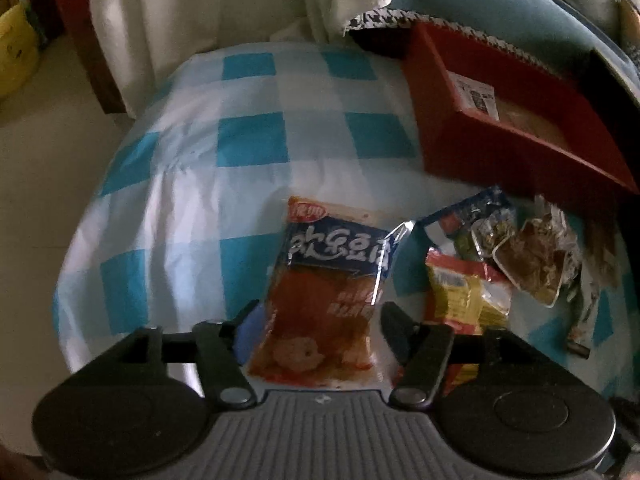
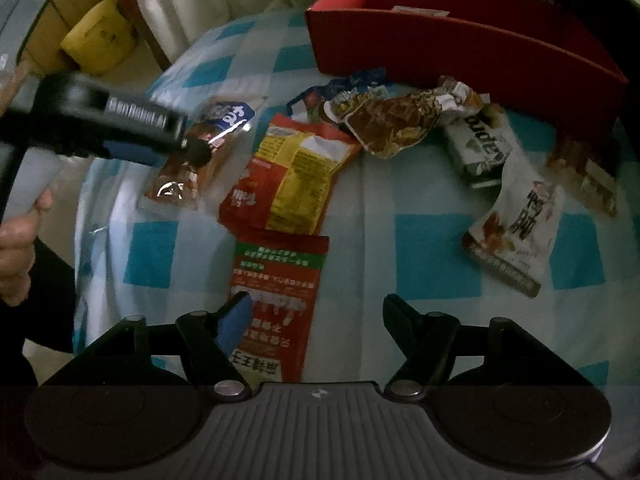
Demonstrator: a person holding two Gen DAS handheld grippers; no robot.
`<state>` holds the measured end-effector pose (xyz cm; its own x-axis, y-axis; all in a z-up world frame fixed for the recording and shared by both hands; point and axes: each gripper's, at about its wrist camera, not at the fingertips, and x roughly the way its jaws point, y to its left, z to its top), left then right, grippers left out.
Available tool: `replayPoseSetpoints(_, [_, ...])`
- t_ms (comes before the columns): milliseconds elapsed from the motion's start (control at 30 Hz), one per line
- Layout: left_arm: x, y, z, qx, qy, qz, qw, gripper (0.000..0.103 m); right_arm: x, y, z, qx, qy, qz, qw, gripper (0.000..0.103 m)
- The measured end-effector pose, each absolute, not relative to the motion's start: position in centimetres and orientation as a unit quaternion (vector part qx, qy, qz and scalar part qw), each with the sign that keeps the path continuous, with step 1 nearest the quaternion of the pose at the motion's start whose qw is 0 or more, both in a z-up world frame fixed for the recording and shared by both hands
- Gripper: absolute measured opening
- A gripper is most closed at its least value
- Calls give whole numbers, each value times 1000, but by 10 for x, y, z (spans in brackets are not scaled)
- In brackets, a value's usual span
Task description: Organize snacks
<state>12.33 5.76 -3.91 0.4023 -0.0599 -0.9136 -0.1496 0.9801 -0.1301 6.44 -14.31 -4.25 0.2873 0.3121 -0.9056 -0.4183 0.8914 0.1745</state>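
An orange and blue snack packet [image 1: 332,280] sits between the fingers of my left gripper [image 1: 320,310], its two side edges meeting both pads; the right wrist view shows that gripper [image 2: 192,148] down on the same packet [image 2: 224,120]. My right gripper [image 2: 316,312] stands open over the checked cloth [image 2: 432,256]. A red and green packet [image 2: 280,280] lies flat under its left finger [image 2: 236,316], untouched by the right one. The red box [image 2: 440,48] stands at the back, also seen in the left wrist view [image 1: 500,148].
Loose on the cloth lie a red and yellow packet [image 2: 296,172], a brown clear-wrapped one [image 2: 396,124], a green and white one [image 2: 480,148] and a white pouch [image 2: 516,232]. A person's hand [image 2: 16,240] holds the left gripper. A yellow bag [image 2: 100,36] sits beyond the table's left edge.
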Motion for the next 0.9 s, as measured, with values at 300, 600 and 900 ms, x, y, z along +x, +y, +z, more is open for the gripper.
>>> replayPoseSetpoints(300, [133,39,-60,-31,572,42,818,76,54,-115,-57,-71,547,216,805,87])
replayPoseSetpoints(600, [122,45,-54,-26,563,32,826,57,43,-126,-53,-96,534,221,810,61])
replayPoseSetpoints(900, [113,60,-44,-56,557,28,828,53,47,-136,-50,-68,538,214,812,32])
